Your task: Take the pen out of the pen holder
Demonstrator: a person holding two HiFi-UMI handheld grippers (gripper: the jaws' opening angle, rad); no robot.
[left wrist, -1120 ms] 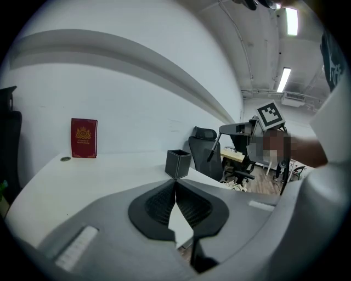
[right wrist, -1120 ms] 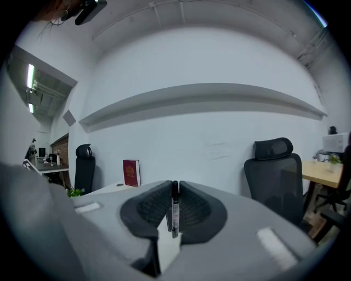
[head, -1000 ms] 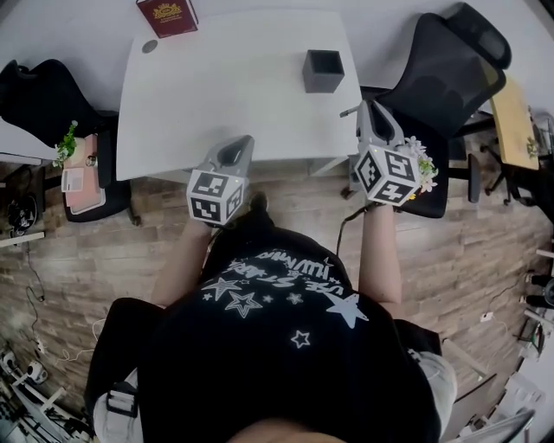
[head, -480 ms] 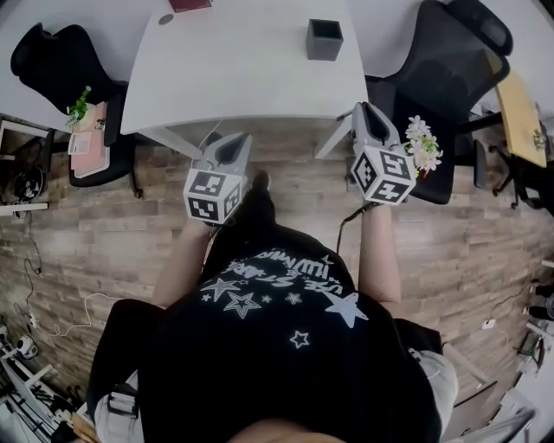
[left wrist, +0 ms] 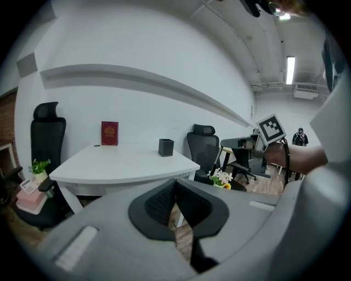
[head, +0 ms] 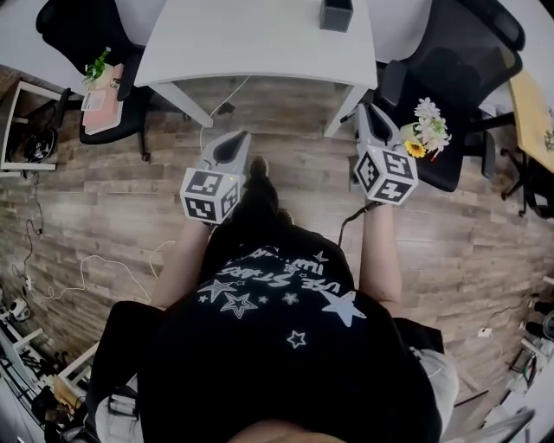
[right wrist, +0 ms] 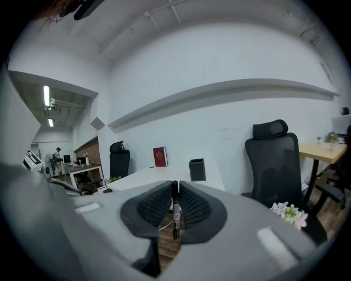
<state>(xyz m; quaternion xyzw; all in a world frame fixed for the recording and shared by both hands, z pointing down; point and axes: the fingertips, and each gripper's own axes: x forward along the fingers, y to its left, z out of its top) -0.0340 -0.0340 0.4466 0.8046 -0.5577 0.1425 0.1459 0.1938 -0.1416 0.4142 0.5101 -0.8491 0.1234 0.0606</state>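
The dark square pen holder (head: 336, 15) stands on the white table (head: 260, 48) at the top of the head view, well ahead of both grippers; it also shows as the pen holder (right wrist: 197, 169) in the right gripper view. My right gripper (head: 368, 112) is shut on a slim dark pen (right wrist: 176, 211), which stands upright between its pads, over the wooden floor short of the table. My left gripper (head: 234, 140) hangs level with it to the left, its jaws (left wrist: 175, 184) shut with nothing between them.
A black office chair (head: 454, 78) with a flower bunch (head: 428, 130) on its seat stands right of the table. Another black chair (head: 82, 26) with a small plant and pink box is at the left. A red book (left wrist: 109, 133) leans at the table's back. Cables lie on the floor.
Both grippers and the person have drawn back from the table, which has slid toward the top of the head view. The right gripper's hold on the pen is unchanged.
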